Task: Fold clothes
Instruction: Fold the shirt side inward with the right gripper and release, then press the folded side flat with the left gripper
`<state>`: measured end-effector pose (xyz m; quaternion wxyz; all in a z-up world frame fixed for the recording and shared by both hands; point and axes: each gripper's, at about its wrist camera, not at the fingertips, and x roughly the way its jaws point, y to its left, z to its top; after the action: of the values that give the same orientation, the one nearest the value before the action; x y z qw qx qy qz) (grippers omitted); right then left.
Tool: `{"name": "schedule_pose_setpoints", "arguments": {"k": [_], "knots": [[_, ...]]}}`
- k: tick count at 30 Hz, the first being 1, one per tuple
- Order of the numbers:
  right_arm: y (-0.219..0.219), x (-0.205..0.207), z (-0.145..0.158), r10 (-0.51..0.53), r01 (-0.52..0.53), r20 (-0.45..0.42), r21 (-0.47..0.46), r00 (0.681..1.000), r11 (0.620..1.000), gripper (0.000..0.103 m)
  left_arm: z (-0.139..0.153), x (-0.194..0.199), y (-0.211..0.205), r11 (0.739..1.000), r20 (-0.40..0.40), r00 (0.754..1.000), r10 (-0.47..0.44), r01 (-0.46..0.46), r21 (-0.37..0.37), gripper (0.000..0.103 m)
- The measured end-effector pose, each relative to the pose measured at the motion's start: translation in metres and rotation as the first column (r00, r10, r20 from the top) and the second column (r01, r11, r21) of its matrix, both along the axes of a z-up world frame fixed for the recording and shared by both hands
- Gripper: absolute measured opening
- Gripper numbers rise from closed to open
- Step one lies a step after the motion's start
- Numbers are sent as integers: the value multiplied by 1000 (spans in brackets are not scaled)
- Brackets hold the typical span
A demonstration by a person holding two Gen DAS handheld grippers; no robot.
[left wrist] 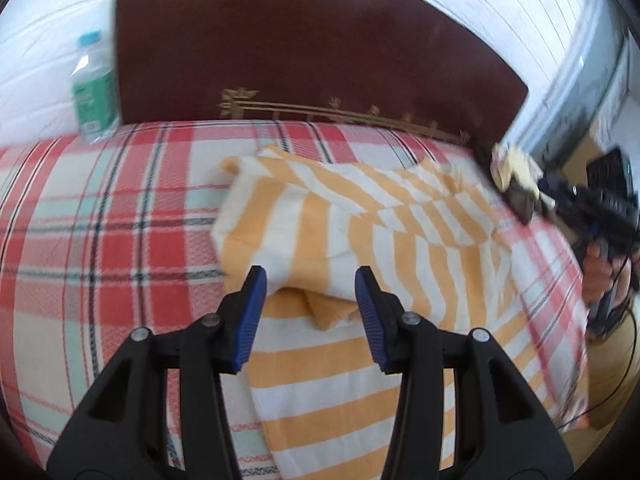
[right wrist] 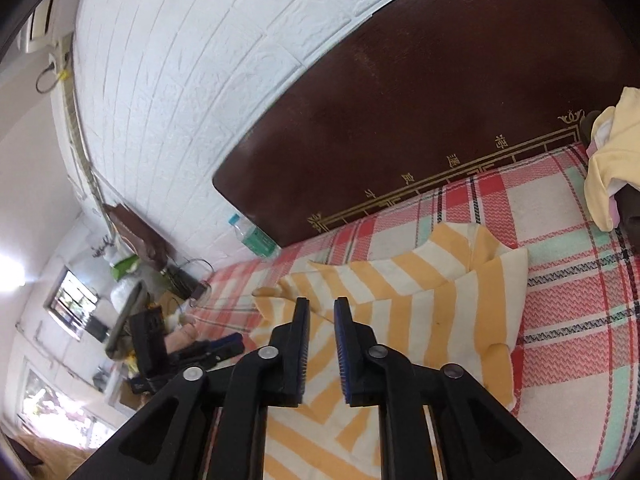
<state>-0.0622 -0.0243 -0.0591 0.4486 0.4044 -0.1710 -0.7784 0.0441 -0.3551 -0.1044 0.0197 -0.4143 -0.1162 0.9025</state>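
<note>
Orange-striped garment (left wrist: 360, 216) lies partly folded on the plaid bedspread (left wrist: 100, 220), near the dark headboard (left wrist: 300, 40). My left tongs (left wrist: 310, 280) hang over it, jaws apart, nothing gripped. My right tongs (right wrist: 322, 308): narrow gap, empty.

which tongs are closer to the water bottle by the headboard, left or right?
Left, as far as the views show. The water bottle stands at the bed's left edge; the left tongs hover over the striped garment mid-bed, and the right tongs sit further right.
</note>
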Motion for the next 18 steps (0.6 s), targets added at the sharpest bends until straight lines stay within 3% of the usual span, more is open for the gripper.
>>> {"name": "schedule_pose_setpoints", "arguments": {"k": [1, 3, 4, 9, 13, 15, 18], "knots": [[-3, 3, -4, 3, -2, -10, 52, 1000, 999, 26, -1, -6, 5, 1000, 10, 1000, -17, 17, -9, 48], [-9, 8, -14, 3, 0, -25, 148, 1000, 989, 45, -2, -16, 9, 999, 21, 999, -26, 27, -29, 48], [-10, 11, -19, 1, 5, -30, 192, 1000, 981, 50, -1, -20, 10, 999, 26, 999, -23, 24, -42, 48], [-24, 19, -39, 48, -10, -92, 377, 995, 926, 57, -2, -44, 6, 997, 65, 998, -11, 16, -80, 48], [-49, 20, -41, 179, -104, -127, 449, 976, 887, 60, -10, -62, -2, 996, 108, 994, -1, 11, -92, 48], [-64, 19, -45, 262, -176, -114, 487, 958, 855, 60, -18, -69, -7, 994, 138, 990, 18, -2, -112, 48], [-84, 21, -58, 361, -229, -112, 593, 926, 772, 59, -30, -71, -18, 996, 180, 983, 41, -26, -87, 48]]}}
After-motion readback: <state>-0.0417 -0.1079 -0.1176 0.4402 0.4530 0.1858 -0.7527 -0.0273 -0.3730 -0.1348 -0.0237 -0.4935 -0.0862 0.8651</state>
